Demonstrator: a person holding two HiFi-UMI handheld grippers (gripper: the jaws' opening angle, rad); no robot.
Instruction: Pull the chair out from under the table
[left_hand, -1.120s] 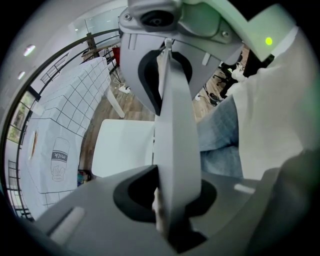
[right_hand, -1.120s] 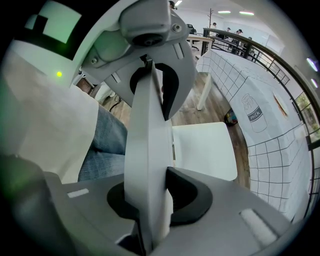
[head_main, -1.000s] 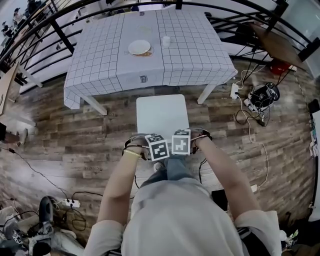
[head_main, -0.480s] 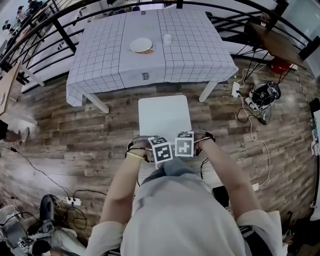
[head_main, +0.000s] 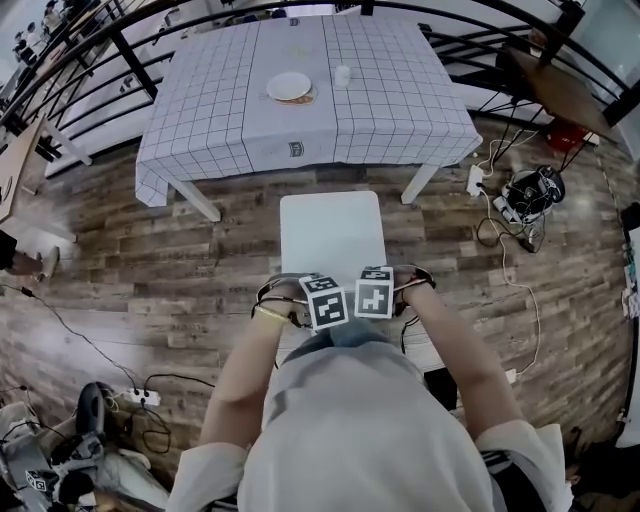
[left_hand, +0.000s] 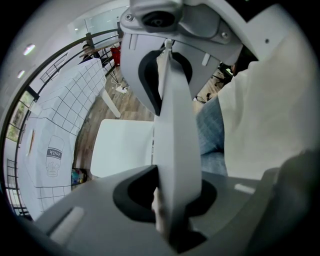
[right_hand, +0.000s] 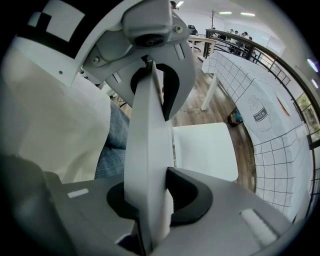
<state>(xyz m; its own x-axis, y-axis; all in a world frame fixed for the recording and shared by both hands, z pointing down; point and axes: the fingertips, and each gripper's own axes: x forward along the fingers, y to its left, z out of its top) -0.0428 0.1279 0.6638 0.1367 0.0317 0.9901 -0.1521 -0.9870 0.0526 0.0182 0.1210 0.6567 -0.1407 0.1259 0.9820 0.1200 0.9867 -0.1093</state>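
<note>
Chair (head_main: 332, 232) on wood floor (head_main: 150, 270), seat just clear of table (head_main: 400, 110) near edge. L hand-held gripper (head_main: 326, 306) & R hand-held gripper (head_main: 374, 298) side by side, both clamped on backrest (left_hand: 172, 115) top, pointing down. Plate (head_main: 290, 87) + cup (head_main: 343, 75) on table

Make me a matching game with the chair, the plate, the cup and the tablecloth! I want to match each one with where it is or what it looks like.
Things:
1. chair
2. plate
3. cup
4. tablecloth

Clues:
A. white with thin dark squares
B. round, lying left of the cup
C. standing on the wooden floor, with a plain white seat
D. small and upright, right of the plate

Pairs: 1-C, 2-B, 3-D, 4-A
</note>
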